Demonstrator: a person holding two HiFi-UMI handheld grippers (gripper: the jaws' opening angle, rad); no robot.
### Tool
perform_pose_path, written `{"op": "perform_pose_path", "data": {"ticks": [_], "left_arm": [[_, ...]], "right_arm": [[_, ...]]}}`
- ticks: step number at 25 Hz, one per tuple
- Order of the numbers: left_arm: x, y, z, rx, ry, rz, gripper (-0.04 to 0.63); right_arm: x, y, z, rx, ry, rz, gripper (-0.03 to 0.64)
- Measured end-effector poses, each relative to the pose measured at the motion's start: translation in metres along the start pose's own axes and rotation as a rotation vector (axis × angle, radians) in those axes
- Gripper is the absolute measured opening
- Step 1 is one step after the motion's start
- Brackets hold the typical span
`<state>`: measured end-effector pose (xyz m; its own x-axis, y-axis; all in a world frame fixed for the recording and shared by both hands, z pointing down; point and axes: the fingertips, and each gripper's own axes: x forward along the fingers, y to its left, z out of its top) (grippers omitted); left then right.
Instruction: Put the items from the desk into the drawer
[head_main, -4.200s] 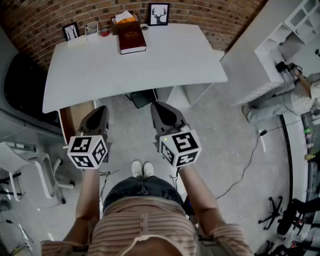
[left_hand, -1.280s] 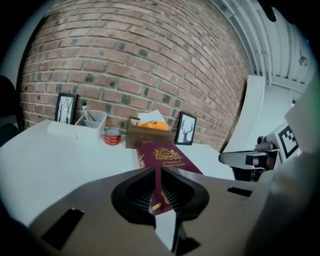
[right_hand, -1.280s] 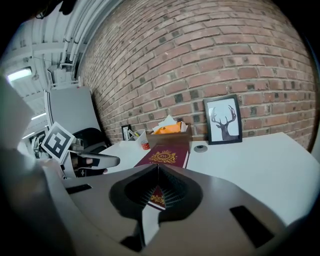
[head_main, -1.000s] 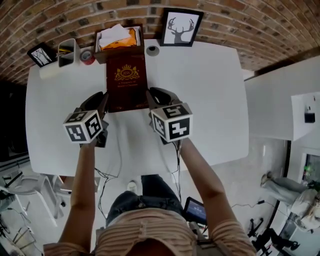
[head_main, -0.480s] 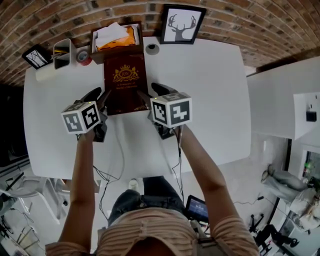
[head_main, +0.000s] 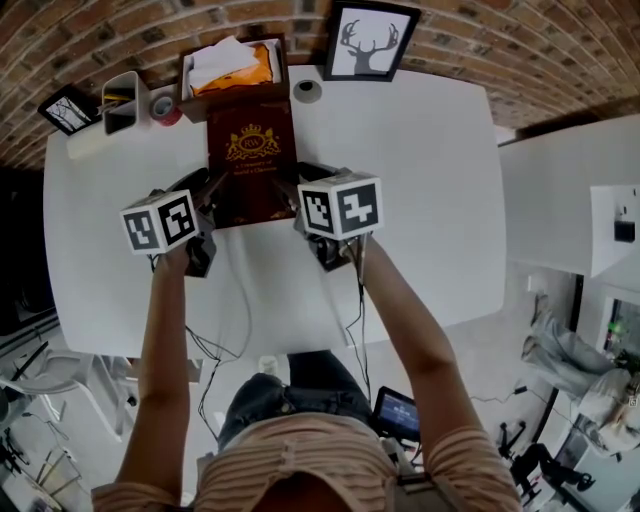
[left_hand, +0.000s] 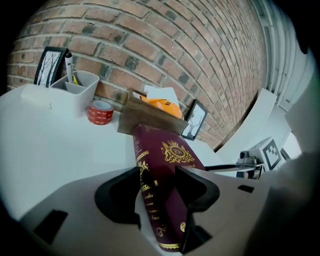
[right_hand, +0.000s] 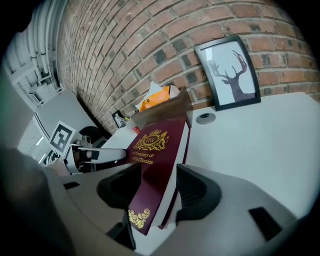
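Both grippers have come a long way since the start: from hanging over the floor, back from the desk, they now sit low at the near end of the maroon book, a touch lower than a second ago.

And the claws have just been opening! The left gripper is spread wide, the book's gold-lettered spine edge standing in the gap between its jaws. The right gripper is spread wide too, the book's page-edge corner between its jaws. No squeeze shows on either side, so the book is framed rather than pinched.

The book lies on the white desk between the two grippers, crest side up, with its far end right up against the wooden box.

Now the containers. That wooden box stands open-topped at the brick wall and holds something orange, with white paper lying in it on the left side. Left of it sits a red tape roll, then a white pen cup with a couple of pens standing in it. A small framed picture leans at the far left corner.

Right of the box, a small round grey object rests on the desk just in front of the deer picture, which is propped against the bricks.
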<state>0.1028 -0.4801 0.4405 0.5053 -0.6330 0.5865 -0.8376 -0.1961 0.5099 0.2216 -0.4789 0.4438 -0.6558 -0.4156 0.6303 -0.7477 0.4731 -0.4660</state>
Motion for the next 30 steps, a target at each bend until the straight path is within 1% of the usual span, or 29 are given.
{"op": "perform_pose_path", "data": {"ticks": [3,8,10,13,16,19,25,30], "left_arm": [[0.001,-0.001,-0.001,-0.022,-0.003,-0.023,0.202],[-0.001,0.0,-0.002,-0.02,-0.004,-0.017,0.202],[-0.003,-0.001,-0.004,-0.01,-0.007,-0.015,0.202],[-0.011,-0.004,-0.006,0.015,-0.017,-0.001,0.202],[-0.021,-0.009,-0.007,0.058,-0.036,0.025,0.202],[-0.036,-0.015,-0.006,0.099,-0.068,0.047,0.201],[-0.076,-0.027,-0.004,0.139,-0.164,0.072,0.201],[-0.117,-0.038,-0.01,0.163,-0.241,0.086,0.201]], "right_arm": [[0.002,0.005,-0.002,-0.01,0.009,0.0,0.229],[0.001,0.006,-0.002,0.052,-0.004,0.007,0.225],[-0.001,0.006,-0.006,0.038,0.004,-0.01,0.197],[-0.005,0.01,-0.011,0.045,0.002,-0.015,0.195],[-0.01,0.016,-0.014,0.037,-0.018,-0.03,0.195],[-0.017,0.026,-0.014,-0.001,-0.051,-0.049,0.195],[-0.036,0.057,-0.016,-0.003,-0.133,-0.014,0.195],[-0.057,0.089,-0.021,-0.057,-0.202,-0.006,0.193]]}}
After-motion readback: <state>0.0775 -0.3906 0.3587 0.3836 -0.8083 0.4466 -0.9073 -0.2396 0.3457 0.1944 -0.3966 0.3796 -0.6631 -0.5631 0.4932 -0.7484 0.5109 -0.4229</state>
